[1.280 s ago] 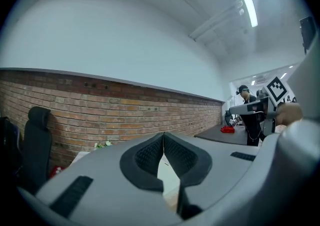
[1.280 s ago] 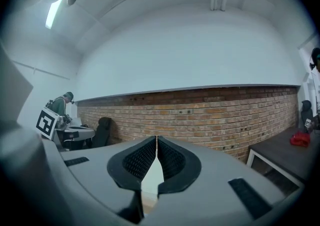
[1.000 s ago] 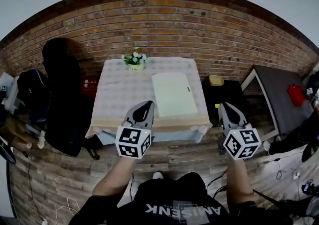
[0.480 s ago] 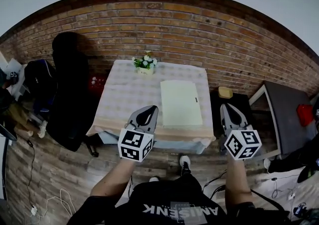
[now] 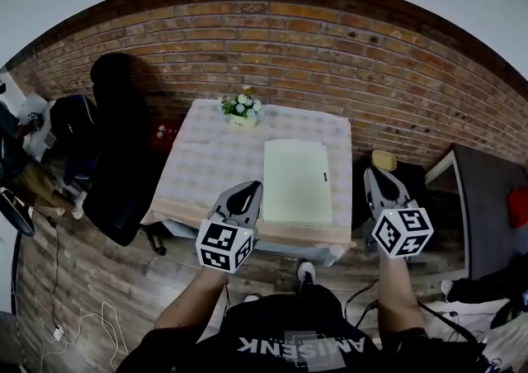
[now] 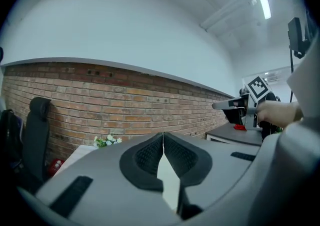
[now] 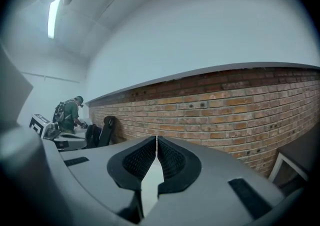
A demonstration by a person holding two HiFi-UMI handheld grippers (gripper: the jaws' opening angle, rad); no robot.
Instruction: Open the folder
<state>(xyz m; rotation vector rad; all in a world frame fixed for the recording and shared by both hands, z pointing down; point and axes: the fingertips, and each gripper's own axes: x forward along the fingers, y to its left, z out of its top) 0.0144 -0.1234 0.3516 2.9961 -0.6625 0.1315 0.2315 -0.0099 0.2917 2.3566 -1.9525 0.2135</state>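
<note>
Nearer the table (image 5: 206,169) now, left gripper (image 5: 249,188) and right gripper (image 5: 373,173) (both pinched together, empty); folder (image 5: 297,181) closed.

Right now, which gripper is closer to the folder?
The left gripper, at the table's near edge beside the folder; the right gripper sits past the table's right side.

A black short-sleeved top (image 5: 276,328) is worn, with white lettering printed across the chest, and a light-toned shoe (image 5: 306,269) is seen beneath it. The left gripper (image 5: 250,188) and right gripper (image 5: 375,173) are cased in smooth grey shells. Each is fitted with a marker cube (image 5: 223,246) printed in black-and-white squares. The jaws are lined with black ribbed pads (image 6: 150,157).
</note>
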